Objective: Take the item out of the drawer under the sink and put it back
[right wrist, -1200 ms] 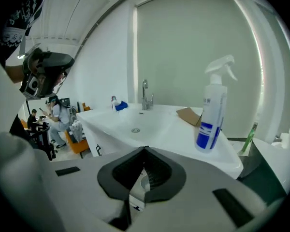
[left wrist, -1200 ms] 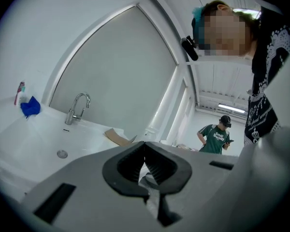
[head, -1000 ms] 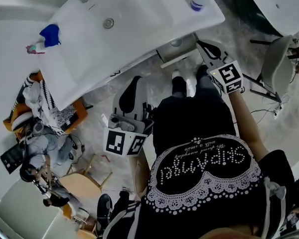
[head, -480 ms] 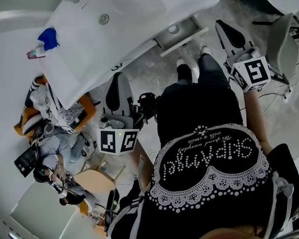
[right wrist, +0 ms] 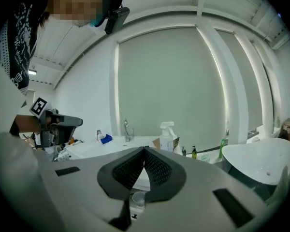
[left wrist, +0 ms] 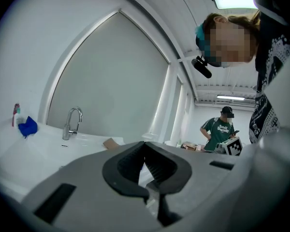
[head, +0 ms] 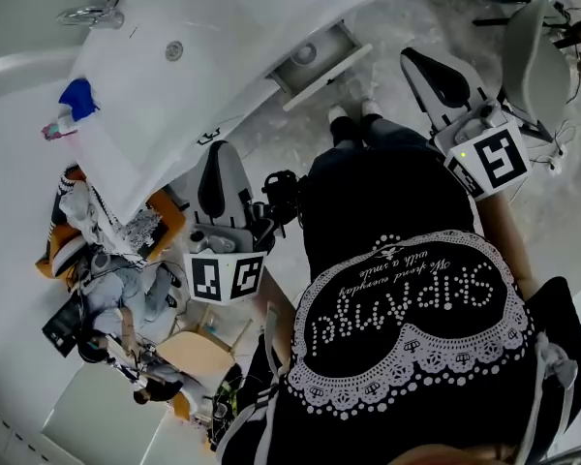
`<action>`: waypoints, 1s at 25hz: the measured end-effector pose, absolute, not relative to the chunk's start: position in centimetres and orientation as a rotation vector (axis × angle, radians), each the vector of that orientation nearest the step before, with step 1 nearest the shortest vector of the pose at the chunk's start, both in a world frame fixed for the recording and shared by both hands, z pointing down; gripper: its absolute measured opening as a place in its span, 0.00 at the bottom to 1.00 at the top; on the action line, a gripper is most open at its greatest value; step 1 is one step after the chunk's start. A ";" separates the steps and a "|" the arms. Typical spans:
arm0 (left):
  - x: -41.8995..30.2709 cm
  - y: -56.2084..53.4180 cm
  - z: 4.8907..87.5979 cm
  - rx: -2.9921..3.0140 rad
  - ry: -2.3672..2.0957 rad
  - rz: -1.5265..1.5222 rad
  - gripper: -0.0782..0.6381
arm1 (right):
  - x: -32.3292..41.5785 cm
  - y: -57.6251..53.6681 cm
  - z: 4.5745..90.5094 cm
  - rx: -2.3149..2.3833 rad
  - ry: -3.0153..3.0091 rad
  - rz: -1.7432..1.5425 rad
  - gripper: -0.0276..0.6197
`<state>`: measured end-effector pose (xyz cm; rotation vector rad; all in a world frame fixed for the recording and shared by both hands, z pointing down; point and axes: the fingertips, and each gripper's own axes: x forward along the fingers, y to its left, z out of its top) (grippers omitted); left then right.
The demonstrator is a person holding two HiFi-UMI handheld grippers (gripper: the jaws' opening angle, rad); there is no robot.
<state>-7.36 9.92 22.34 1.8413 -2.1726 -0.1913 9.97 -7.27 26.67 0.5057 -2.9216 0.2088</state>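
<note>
Under the white sink point(head: 174, 76) the drawer point(head: 334, 63) stands pulled out, with a small round white cup point(head: 305, 53) inside. The same cup point(right wrist: 138, 198) shows low in the right gripper view, below the closed jaws. My right gripper point(head: 412, 58) hangs right of the drawer, apart from it, shut and holding nothing point(right wrist: 145, 150). My left gripper point(head: 216, 153) hovers in front of the sink's edge, left of the person's legs, also shut and holding nothing point(left wrist: 145, 144).
A tap point(head: 87, 13), a blue cloth point(head: 76, 98) and a spray bottle point(right wrist: 168, 135) stand on the sink top. A white chair point(head: 528, 61) and a bathtub point(right wrist: 261, 163) are at the right. An orange basket of clothes point(head: 97, 221) lies left. Another person point(left wrist: 222, 134) stands behind.
The right gripper has drawn away from the drawer toward the right. The left gripper has shifted slightly left. The drawer stays open with the cup inside.
</note>
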 end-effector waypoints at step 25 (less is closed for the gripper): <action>-1.3 6.0 20.9 1.927 -2.204 -0.157 0.12 | 15.1 -6.9 27.1 0.369 -2.932 0.132 0.07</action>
